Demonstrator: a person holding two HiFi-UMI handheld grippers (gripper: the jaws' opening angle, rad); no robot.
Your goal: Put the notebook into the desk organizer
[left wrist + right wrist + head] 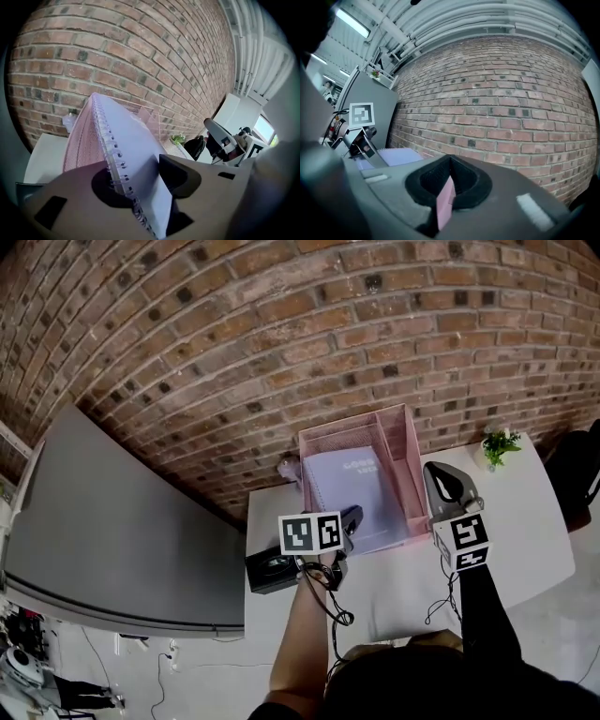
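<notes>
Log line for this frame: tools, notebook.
left tool: open, notebook between jaws | notebook: tilted in desk organizer | right tool: shut on desk organizer wall

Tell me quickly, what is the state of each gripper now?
Left gripper: open, the notebook stands loose between its jaws.
Right gripper: closed on the wall of the desk organizer.

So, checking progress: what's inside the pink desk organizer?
A lavender spiral notebook slants into the desk organizer, near end between the left gripper's jaws. Anything beneath it is covered.
</notes>
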